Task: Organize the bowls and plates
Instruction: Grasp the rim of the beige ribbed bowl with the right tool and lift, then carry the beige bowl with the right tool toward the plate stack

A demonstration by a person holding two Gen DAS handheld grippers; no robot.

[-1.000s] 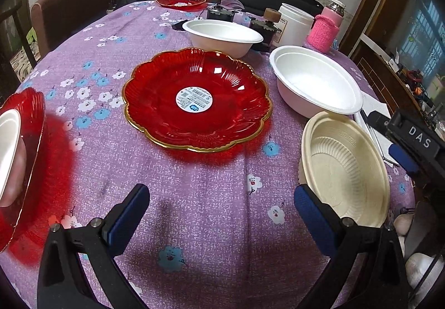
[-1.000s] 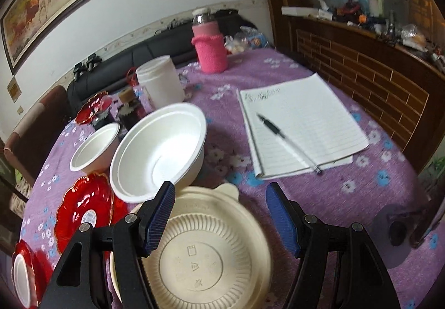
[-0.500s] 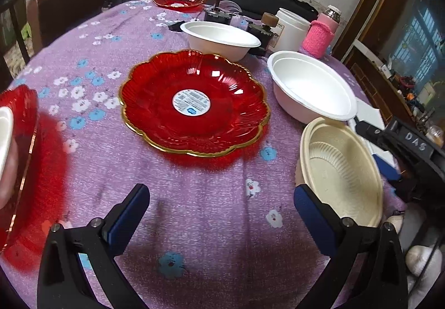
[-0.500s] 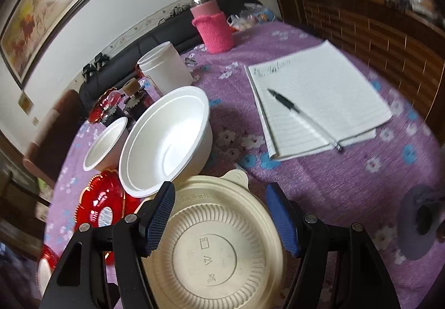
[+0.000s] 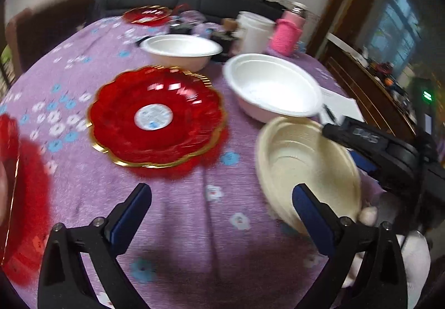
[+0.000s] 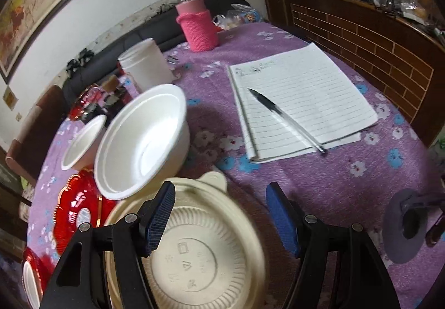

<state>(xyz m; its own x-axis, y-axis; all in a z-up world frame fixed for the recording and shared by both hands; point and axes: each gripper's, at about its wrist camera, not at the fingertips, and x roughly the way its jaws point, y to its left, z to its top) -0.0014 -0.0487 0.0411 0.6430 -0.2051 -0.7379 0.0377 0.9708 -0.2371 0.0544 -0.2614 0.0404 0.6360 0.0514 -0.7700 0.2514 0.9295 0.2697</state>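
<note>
A cream ribbed bowl (image 5: 306, 164) (image 6: 192, 250) sits at the table's near right edge. My right gripper (image 6: 219, 222) is open right over it, its left finger above the bowl's rim; its body shows in the left wrist view (image 5: 383, 147). A large white bowl (image 5: 274, 89) (image 6: 144, 142) stands just behind the cream one. A smaller white bowl (image 5: 182, 50) (image 6: 83, 142) is farther back. A red gold-rimmed plate (image 5: 157, 117) (image 6: 75, 214) lies mid-table. My left gripper (image 5: 222, 211) is open and empty above the cloth.
A red plate holding a white dish (image 5: 8, 169) (image 6: 30, 278) sits at the left edge. Another red plate (image 5: 147, 14), a white jar (image 6: 146, 64) and a pink-sleeved bottle (image 6: 196, 25) stand at the back. A notepad (image 6: 303, 97) with a pen (image 6: 283, 117) lies at the right.
My right gripper has dropped closer onto the cream bowl, which looks tilted and blurred. My left gripper has shifted a little right and forward.
</note>
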